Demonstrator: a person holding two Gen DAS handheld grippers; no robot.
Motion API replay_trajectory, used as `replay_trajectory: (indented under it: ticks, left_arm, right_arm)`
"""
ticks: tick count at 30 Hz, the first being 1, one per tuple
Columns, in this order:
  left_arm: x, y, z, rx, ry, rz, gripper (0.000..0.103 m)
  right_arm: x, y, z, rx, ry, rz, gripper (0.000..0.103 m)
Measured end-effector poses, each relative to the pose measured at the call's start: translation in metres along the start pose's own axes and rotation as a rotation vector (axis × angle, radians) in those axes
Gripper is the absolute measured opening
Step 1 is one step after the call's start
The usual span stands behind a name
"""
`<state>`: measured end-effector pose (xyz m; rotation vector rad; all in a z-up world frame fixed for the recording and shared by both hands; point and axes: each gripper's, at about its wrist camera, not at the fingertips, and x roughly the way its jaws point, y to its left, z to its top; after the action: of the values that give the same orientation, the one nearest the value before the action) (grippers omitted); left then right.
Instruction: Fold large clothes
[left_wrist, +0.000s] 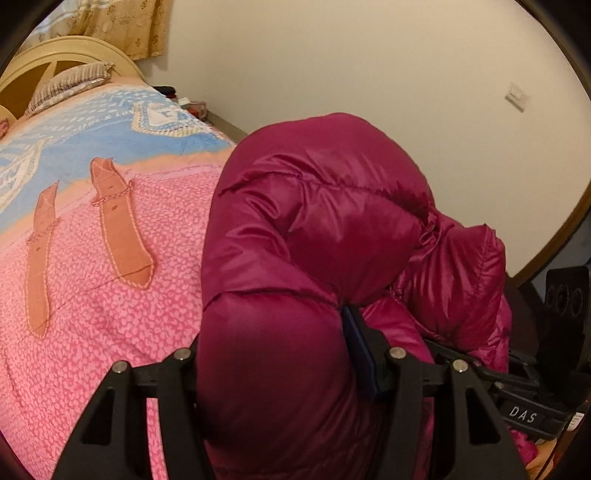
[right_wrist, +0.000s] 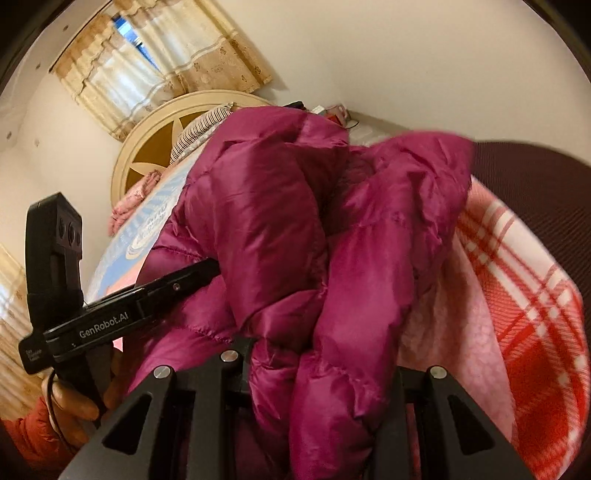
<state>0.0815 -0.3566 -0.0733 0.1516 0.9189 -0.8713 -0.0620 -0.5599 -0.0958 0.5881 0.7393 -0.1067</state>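
Note:
A shiny magenta puffer jacket (left_wrist: 314, 229) fills the middle of both views and hangs bunched above the bed; it also shows in the right wrist view (right_wrist: 280, 229). My left gripper (left_wrist: 273, 354) is shut on a thick fold of the jacket, and its fingers are mostly buried in the fabric. My right gripper (right_wrist: 317, 354) is shut on another fold of the jacket. The left gripper's body (right_wrist: 122, 317) shows at the left of the right wrist view, held by a hand. The right gripper's body (left_wrist: 528, 402) shows at the lower right of the left wrist view.
The bed carries a pink and blue quilt (left_wrist: 92, 258) with a striped pillow (left_wrist: 70, 83) by the cream headboard (right_wrist: 155, 147). A red plaid blanket (right_wrist: 524, 288) lies to the right. A white wall (left_wrist: 369, 66) and curtains (right_wrist: 147, 62) stand behind.

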Motion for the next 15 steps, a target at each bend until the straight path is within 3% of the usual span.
replay_trajectory:
  ticks: [8, 15]
  left_arm:
    - [0.024, -0.014, -0.001, 0.031, 0.005, 0.139, 0.073]
    - [0.029, -0.019, -0.005, 0.080, -0.027, 0.185, 0.079]
  right_arm:
    - [0.016, -0.058, -0.013, 0.159, 0.016, 0.139, 0.034]
    - [-0.008, -0.057, -0.024, 0.165, -0.020, 0.074, 0.040]
